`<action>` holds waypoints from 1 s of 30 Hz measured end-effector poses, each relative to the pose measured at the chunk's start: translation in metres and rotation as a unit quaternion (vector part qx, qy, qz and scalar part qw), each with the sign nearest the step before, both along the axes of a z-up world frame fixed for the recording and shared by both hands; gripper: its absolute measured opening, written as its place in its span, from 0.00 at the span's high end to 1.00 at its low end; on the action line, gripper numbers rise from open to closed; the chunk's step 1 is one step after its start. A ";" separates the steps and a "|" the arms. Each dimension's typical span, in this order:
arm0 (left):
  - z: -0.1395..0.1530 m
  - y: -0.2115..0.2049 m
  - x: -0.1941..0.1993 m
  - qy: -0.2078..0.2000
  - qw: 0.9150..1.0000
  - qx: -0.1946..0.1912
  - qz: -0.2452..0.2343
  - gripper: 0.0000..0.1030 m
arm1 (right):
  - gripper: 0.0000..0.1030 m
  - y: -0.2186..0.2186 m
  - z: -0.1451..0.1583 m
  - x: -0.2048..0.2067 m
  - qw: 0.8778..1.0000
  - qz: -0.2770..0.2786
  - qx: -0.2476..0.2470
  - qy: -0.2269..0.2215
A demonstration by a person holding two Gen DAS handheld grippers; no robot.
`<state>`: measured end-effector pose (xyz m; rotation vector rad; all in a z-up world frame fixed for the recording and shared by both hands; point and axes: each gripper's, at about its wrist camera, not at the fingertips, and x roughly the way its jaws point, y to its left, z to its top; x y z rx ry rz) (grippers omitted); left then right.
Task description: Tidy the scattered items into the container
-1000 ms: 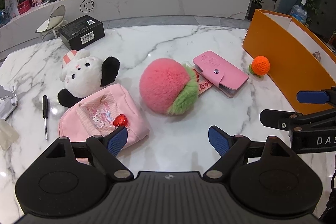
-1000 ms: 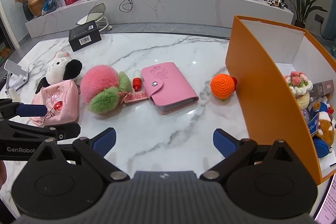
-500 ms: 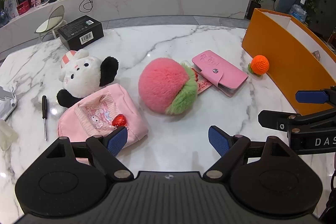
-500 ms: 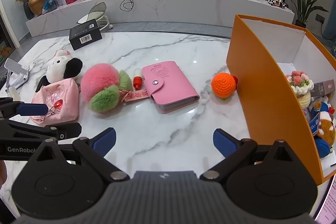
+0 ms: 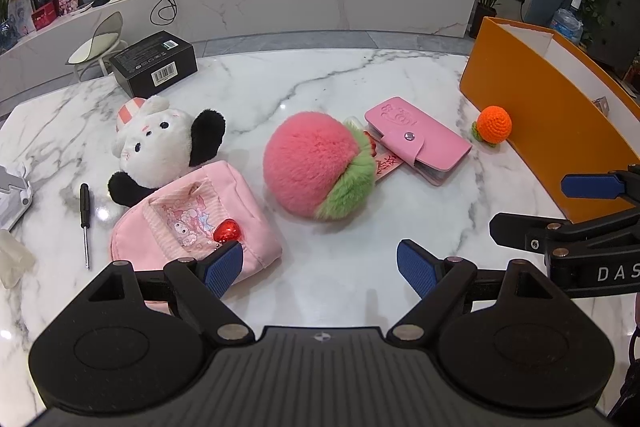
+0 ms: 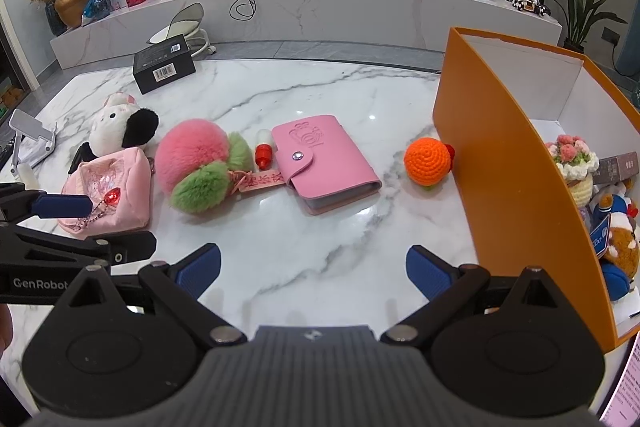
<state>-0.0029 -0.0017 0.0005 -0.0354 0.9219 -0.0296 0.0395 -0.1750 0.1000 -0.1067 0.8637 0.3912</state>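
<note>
Both the left gripper (image 5: 320,265) and right gripper (image 6: 313,269) hover wide open and empty, apparently to choose among toys beside the orange box (image 6: 504,163).

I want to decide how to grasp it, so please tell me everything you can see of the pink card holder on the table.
The pink card holder looks like soft leather, with an embossed figure on its cover and a flap shut by a metal snap. It is closed and lies flat on the marble table, thin sleeves showing along its near edge. A small red-capped bottle lies beside its left side, and a pink tag reaches its lower left corner. Neither gripper touches it.
</note>
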 end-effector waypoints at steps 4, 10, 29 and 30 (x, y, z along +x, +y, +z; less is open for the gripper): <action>0.000 0.000 0.000 0.000 1.000 0.000 -0.002 0.03 | 0.03 0.001 0.000 -0.001 1.000 0.000 0.000 -0.001; 0.000 -0.001 0.000 0.001 1.000 0.001 -0.002 0.03 | 0.03 0.001 -0.001 -0.001 1.000 0.002 0.000 -0.001; 0.004 0.001 0.000 -0.006 1.000 0.009 -0.004 0.03 | 0.03 0.001 0.001 -0.002 1.000 0.006 0.004 -0.006; 0.009 0.003 0.000 -0.016 1.000 0.020 -0.004 0.03 | 0.03 0.001 0.004 -0.003 1.000 0.009 0.008 -0.011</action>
